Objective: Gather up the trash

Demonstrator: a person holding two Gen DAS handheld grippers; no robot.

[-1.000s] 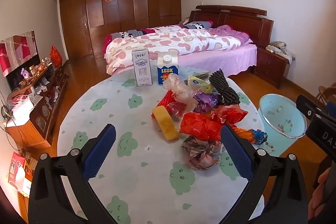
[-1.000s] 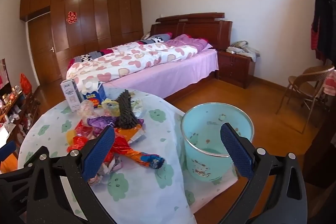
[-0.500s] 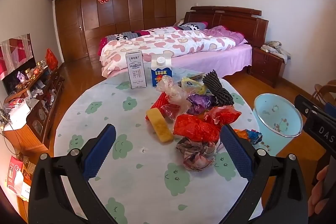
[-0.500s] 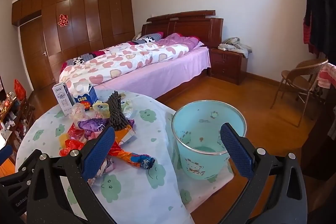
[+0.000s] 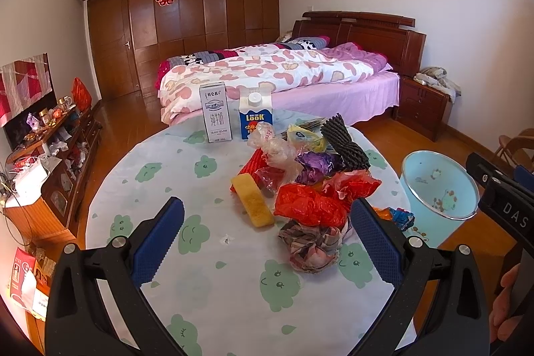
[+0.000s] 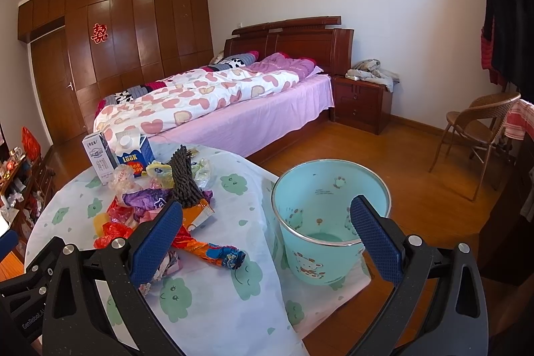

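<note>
Left gripper (image 5: 265,239): jaws wide apart, holding nothing, raised above the near part of the worktop.
Right gripper (image 6: 267,237): jaws wide apart, holding nothing, raised over the worktop edge beside the bin.
Crumpled checked wad (image 5: 308,244): nearest trash to the left gripper, lying on the worktop between its blue pads as that camera sees it.
Red plastic bag (image 5: 308,206): just behind the wad, touching it.
Yellow sponge block (image 5: 252,204): lying flat, left of the red bag.
Orange-and-blue wrapper (image 6: 208,249): stretched out at the pile's right edge, nearest the bin.
Trash pile (image 5: 300,169): wrappers, clear bags, a purple foil piece and a black foam net (image 5: 345,144), heaped on the right half of the worktop.
Milk carton (image 5: 216,112): upright at the far side, beside the blue carton.
Blue carton (image 5: 255,117): upright, white cap on top.
Worktop (image 5: 160,175): round, covered by a white cloth with green cloud prints.
Bin (image 6: 330,222): light blue, upright on the floor, against the hanging cloth at the worktop's right side.
Bed (image 6: 233,109): well behind the worktop.
</note>
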